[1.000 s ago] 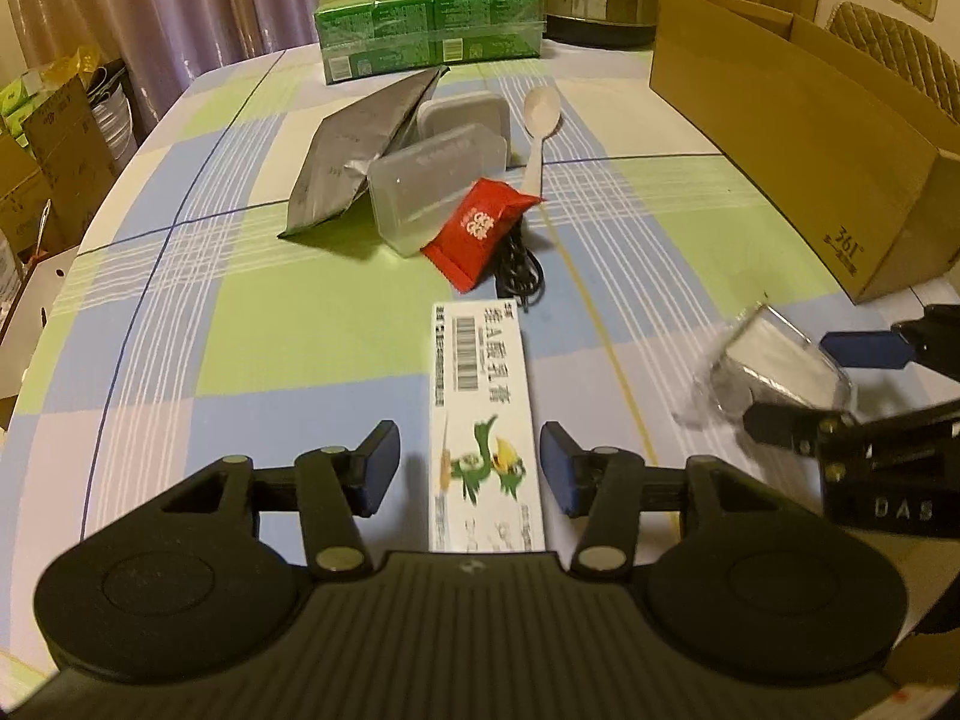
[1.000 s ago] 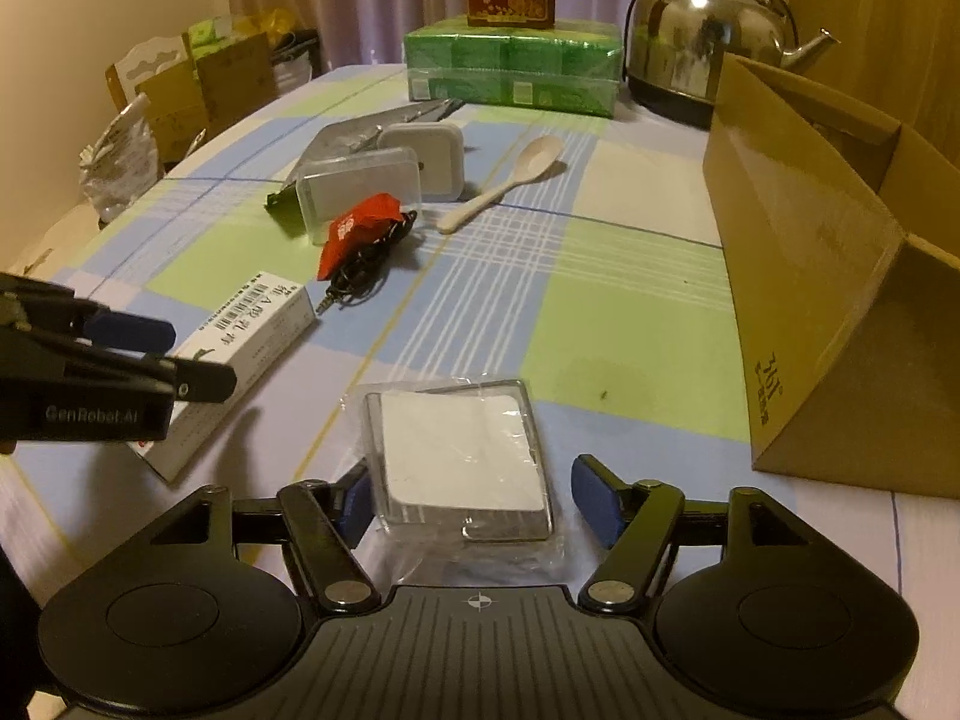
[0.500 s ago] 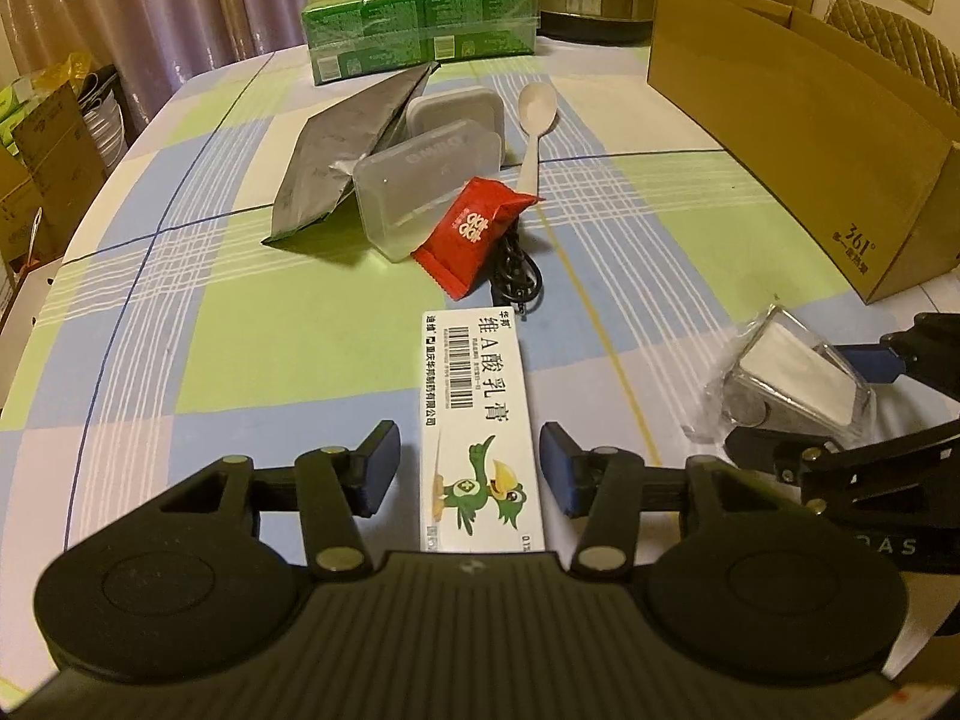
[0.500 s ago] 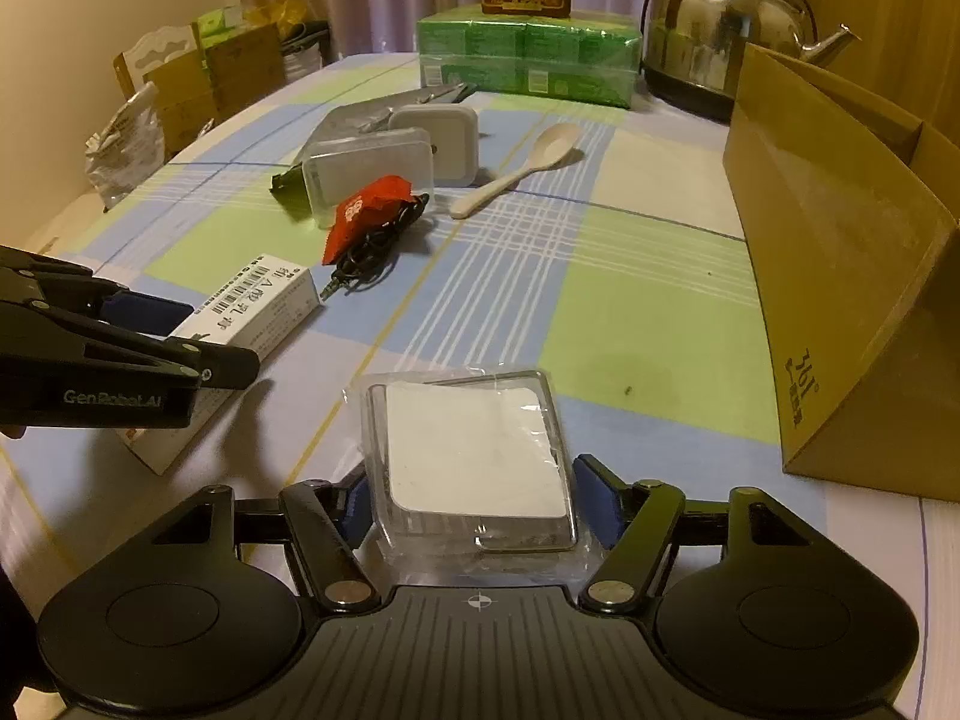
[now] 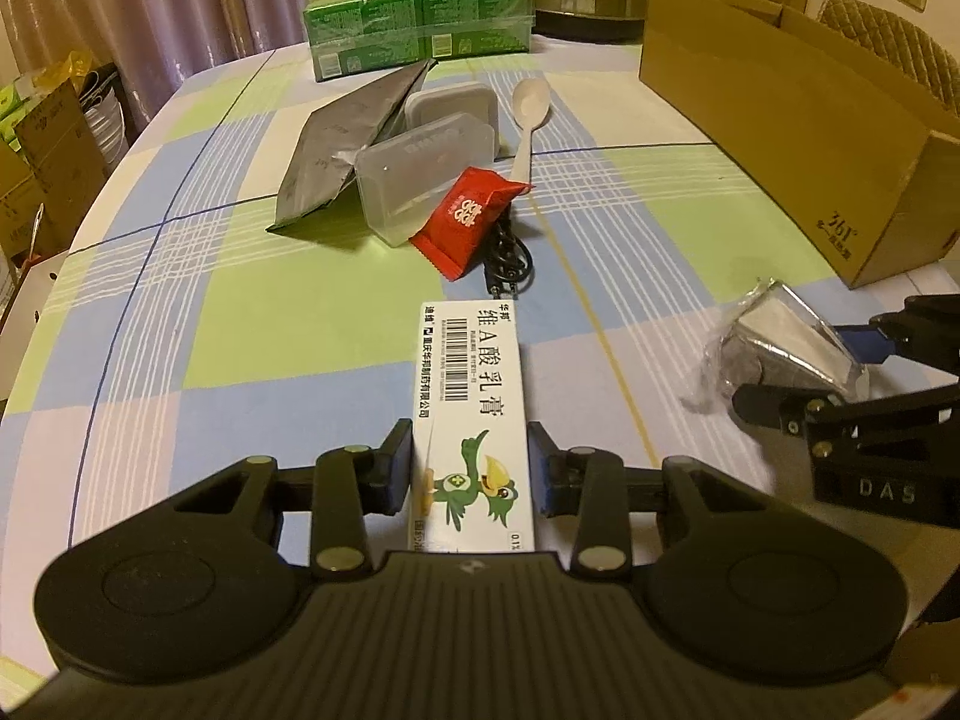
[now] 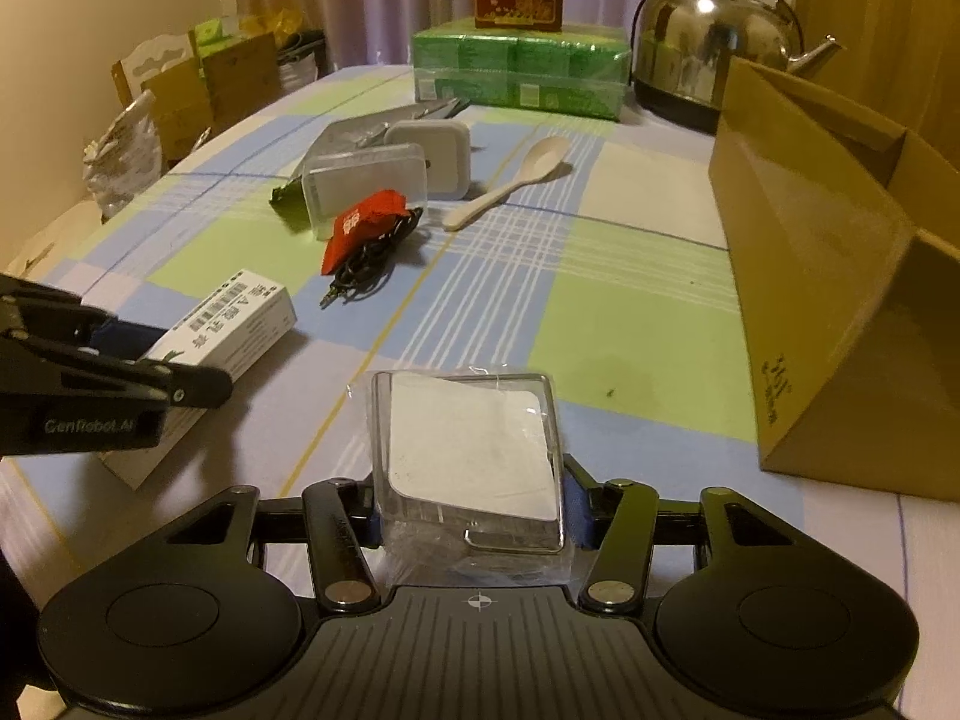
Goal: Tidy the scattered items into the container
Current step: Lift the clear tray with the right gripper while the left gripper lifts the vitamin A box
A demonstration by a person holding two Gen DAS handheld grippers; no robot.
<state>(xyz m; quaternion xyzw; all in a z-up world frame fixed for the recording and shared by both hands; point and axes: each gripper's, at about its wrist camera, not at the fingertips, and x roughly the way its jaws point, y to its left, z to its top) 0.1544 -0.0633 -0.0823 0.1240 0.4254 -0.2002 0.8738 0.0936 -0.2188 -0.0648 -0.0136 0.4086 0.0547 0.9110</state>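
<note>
Both my jaws have just closed. The left gripper [image 5: 471, 471], apart around the white ointment box [image 5: 471, 414] a second ago, is now clamped on its near end; the box seems still to lie flat on the checked tabletop [image 5: 180, 312], though I cannot be sure. The right gripper [image 6: 474, 510] has clamped on the plastic-wrapped packet [image 6: 471, 450] and raised it: the packet now tilts up clear of the cloth, its wrapper crumpled where I hold it. The open cardboard box [image 6: 840, 276], the container, stands near on my right. With two items secured at once, I judge the pick finished and the carry to the box next. Left scattered mid-table: red sachet [image 5: 465, 219], black cable [image 5: 507, 258], clear tub [image 5: 426, 171], spoon [image 5: 528, 120], grey pouch [image 5: 342, 144].
</note>
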